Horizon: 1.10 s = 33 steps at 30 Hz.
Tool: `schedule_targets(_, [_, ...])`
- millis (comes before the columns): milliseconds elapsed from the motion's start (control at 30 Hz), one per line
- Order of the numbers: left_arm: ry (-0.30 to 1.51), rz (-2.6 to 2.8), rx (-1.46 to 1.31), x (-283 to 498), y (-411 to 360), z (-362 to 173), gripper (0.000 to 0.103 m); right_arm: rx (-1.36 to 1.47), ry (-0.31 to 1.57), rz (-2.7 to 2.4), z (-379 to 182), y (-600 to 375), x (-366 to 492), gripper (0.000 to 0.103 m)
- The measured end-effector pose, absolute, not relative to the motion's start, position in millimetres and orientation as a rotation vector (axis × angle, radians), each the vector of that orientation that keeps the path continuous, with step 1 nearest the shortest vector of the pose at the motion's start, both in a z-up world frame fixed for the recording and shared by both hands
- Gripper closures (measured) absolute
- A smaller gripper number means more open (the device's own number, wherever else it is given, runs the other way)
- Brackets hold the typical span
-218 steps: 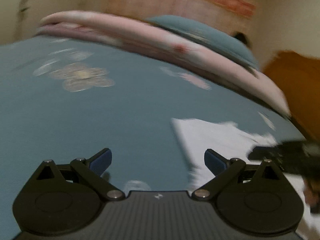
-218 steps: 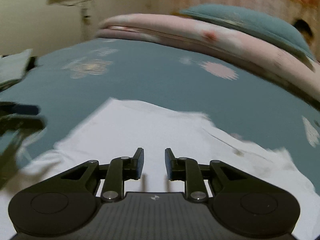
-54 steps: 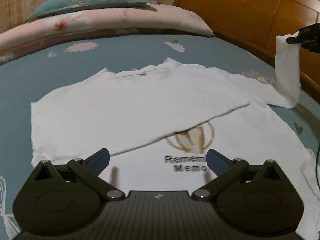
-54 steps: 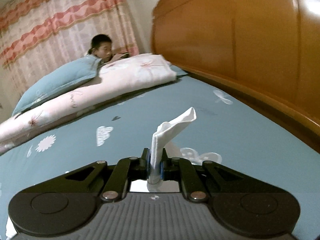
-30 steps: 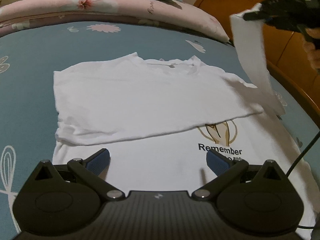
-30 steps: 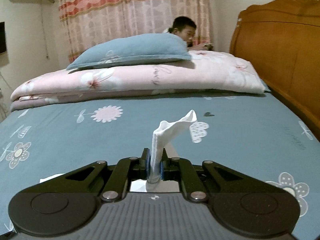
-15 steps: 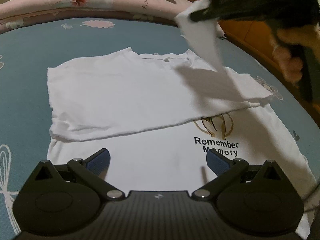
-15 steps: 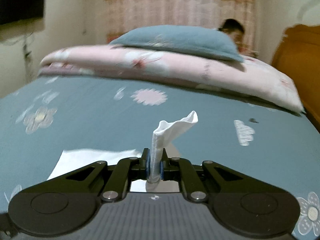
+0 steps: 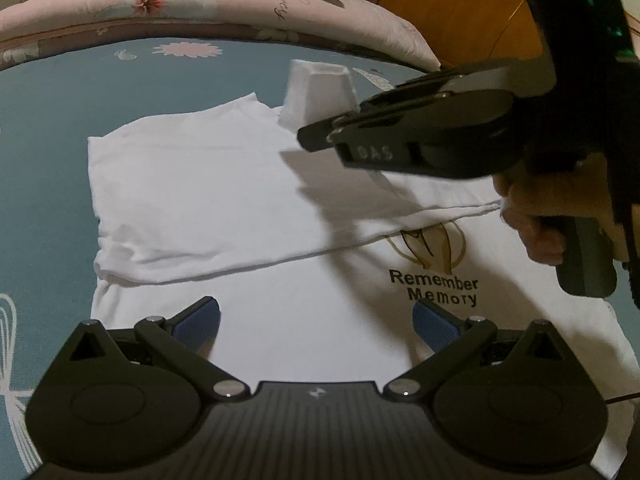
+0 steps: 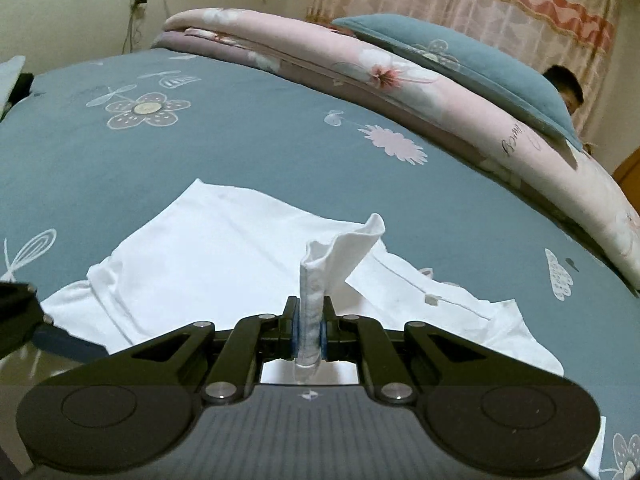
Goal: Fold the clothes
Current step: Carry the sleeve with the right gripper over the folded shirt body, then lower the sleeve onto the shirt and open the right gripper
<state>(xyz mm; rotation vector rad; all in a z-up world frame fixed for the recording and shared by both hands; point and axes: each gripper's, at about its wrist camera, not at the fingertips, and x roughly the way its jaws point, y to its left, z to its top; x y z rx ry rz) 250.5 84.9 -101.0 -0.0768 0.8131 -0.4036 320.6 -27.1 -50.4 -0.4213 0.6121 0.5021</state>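
A white T-shirt (image 9: 224,184) printed "Remember Memory" lies on the blue bedsheet (image 9: 48,128), its far half folded over toward me. My right gripper (image 10: 310,328) is shut on the shirt's sleeve (image 10: 340,248), which stands up in a bunch between the pads. In the left wrist view the right gripper (image 9: 316,136) reaches in from the right, low over the folded part, with the sleeve (image 9: 316,88) sticking out past its tip. A hand (image 9: 536,216) grips its handle. My left gripper (image 9: 316,316) hovers open over the shirt's near hem, nothing between its fingers.
A rolled pink floral quilt (image 10: 400,76) with a teal pillow (image 10: 460,60) on it runs along the far side of the bed. A person's head (image 10: 564,88) shows behind the pillow. A wooden headboard (image 9: 460,20) stands at the right.
The right gripper has swung left and down across the shirt, carrying the sleeve over the folded part. The left gripper has stayed open in place.
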Motion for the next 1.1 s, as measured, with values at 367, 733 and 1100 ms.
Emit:
schedule_targets(367, [0.809,-0.412,-0.092,251.2,88.1,-101.4,0.001,-0.508,0.649,0.596,-70.0,1.8,311.9,0.092])
schedule_targets(733, [0.808,-0.421,-0.114,252.2,93.4,-101.1,0.001,-0.508,0.643,0.617,-72.6,7.1,309.9,0.093])
schedule_targets(1100, [0.805,-0.427,-0.114,252.0,90.2,-100.3,0.001,-0.53,0.608,0.638,-75.7,12.7,304.3,0.093])
